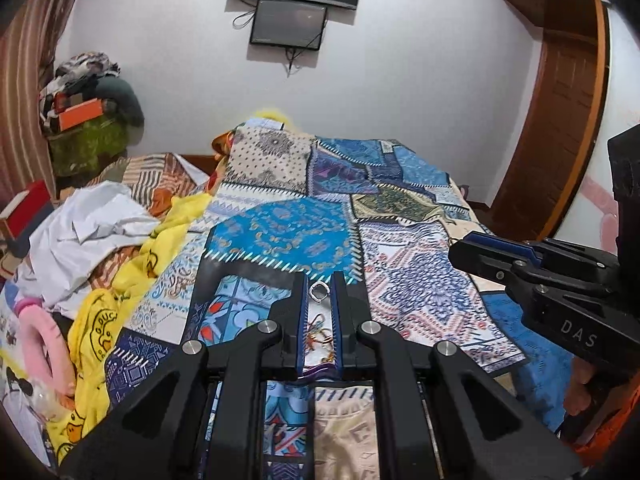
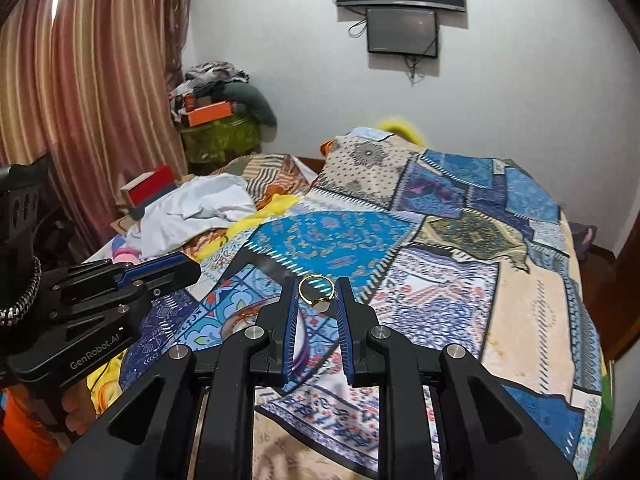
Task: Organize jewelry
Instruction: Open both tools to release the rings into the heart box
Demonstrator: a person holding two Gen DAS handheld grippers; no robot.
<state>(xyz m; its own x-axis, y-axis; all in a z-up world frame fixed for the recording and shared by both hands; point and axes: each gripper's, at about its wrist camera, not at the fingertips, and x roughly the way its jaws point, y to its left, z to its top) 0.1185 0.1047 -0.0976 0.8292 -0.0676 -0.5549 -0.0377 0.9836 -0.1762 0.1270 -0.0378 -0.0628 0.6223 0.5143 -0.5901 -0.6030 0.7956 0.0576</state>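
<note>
My left gripper [image 1: 319, 285] is shut on a small silver ring [image 1: 319, 291], held at its fingertips above the patchwork bedspread [image 1: 280, 236]. Some gold and orange jewelry [image 1: 322, 336] lies on the bedspread below, seen between the left fingers. My right gripper [image 2: 317, 286] is shut on a gold ring [image 2: 316, 290] with a flat pale top, also held above the bedspread [image 2: 440, 280]. The right gripper shows at the right edge of the left wrist view [image 1: 492, 250]. The left gripper shows at the left of the right wrist view [image 2: 168, 266].
Loose white cloth [image 1: 88, 228], yellow printed cloth [image 1: 120, 296] and a pink item [image 1: 44, 336] lie on the bed's left side. A red box [image 2: 150, 188] and a cluttered stand [image 2: 220, 128] are near the curtain [image 2: 80, 100]. A wooden door [image 1: 560, 120] is at right.
</note>
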